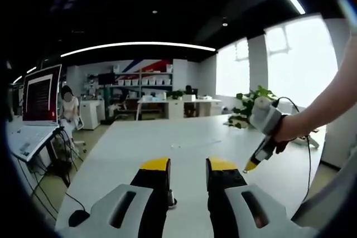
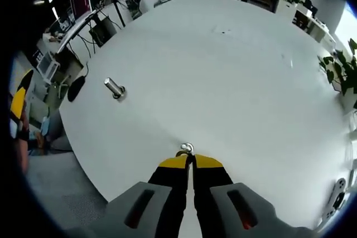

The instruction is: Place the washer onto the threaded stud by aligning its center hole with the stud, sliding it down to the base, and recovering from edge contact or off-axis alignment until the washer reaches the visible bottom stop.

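1. Stud (image 2: 115,88): short shiny metal pin on the white desk (image 2: 234,82), near its left edge in the right gripper view. Its long axis leans up-left in that view, round head at the top and wider base on the desk.
2. Washer (image 2: 186,149): small silver ring, pinched at the tips of the right gripper (image 2: 191,160). Its fingers are closed on it, yellow tips nearly touching. It sits well apart from the stud.
3. Left gripper (image 1: 188,165): fingers apart, nothing between them, hovering over the desk.
4. The hand (image 1: 284,132) holding the right gripper shows in the left gripper view, tip pointing down at the desk.
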{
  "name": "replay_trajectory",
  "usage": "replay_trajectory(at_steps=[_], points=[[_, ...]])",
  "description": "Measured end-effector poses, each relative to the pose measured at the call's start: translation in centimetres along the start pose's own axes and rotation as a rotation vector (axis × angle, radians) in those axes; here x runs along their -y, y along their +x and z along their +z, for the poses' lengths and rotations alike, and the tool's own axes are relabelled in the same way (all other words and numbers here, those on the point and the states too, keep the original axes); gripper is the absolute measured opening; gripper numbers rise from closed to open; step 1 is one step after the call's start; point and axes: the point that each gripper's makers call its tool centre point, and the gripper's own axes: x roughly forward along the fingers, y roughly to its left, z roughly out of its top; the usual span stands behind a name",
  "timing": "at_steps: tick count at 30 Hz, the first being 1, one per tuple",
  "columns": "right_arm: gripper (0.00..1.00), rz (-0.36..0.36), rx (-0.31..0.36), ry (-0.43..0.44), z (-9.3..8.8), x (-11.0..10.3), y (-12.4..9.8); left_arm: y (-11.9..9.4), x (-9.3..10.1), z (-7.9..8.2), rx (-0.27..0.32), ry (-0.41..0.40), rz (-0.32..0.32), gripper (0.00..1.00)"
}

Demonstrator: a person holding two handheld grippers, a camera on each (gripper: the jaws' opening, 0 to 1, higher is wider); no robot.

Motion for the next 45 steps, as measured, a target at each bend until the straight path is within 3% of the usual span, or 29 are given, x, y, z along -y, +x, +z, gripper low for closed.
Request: replay_trajectory(at_steps=[10,24,45], points=[[0.04,-0.006,0.013,-0.017,1.0,-0.1,0.2,0.0,0.1,-0.1,-0.006,0.0,-0.006,0.23],[0.04,0.003,-0.034,-0.026,0.5,-0.3,1.6,0.0,0.0,-0.4,-0.016,0.001,-0.002,0.23],[0.04,0.005,-0.05,-0.017,0.1,-0.2,2.4,0.1,-0.1,-0.7,-0.028,0.001,0.0,0.23]])
